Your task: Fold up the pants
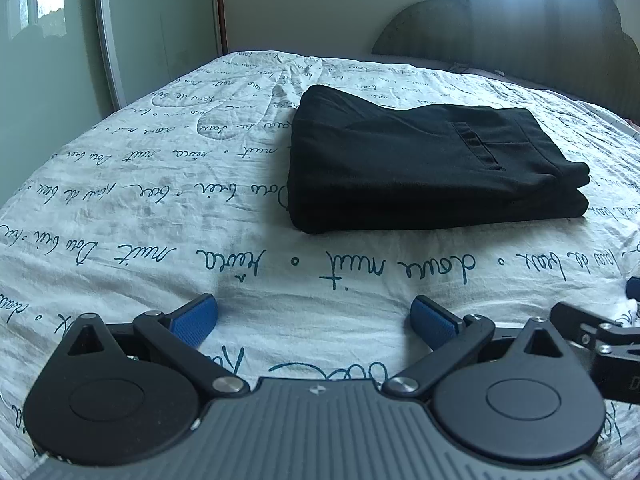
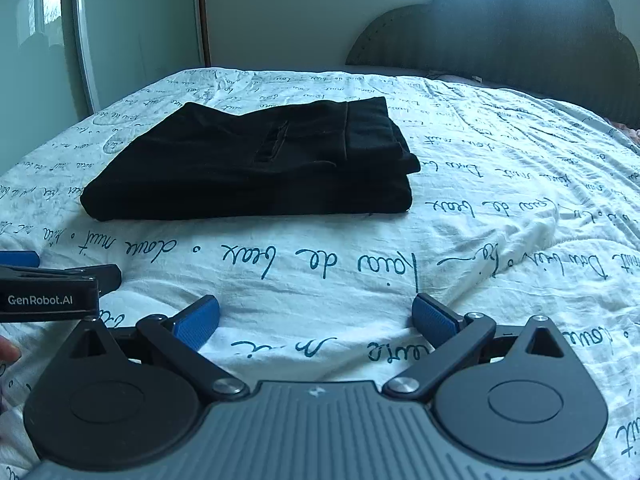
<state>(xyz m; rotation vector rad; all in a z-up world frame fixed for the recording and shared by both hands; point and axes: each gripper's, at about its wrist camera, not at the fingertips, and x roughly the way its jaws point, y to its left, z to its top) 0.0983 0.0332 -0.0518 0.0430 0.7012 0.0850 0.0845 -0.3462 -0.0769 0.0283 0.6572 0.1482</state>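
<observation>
Black fabric pants (image 1: 420,164) lie folded into a compact rectangular stack on the white quilted bedspread printed with teal handwriting (image 1: 160,208), toward the middle of the bed. Their near edge is a rounded fold running across both views, and layered ends stack up at the right side. A slit pocket shows on the top layer.

A wide band of bare bedspread separates the stack from both tools, and open quilt surrounds it on every side. Beyond it stands a dark scalloped headboard (image 2: 520,40); a pale wall with a mirrored sliding door (image 1: 52,60) borders the bed's left edge.

Left hand-held gripper (image 1: 314,322) hovers low over the quilt, blue-padded fingers spread wide, empty. Right hand-held gripper (image 2: 316,320) sits just beside it, equally spread and empty.
</observation>
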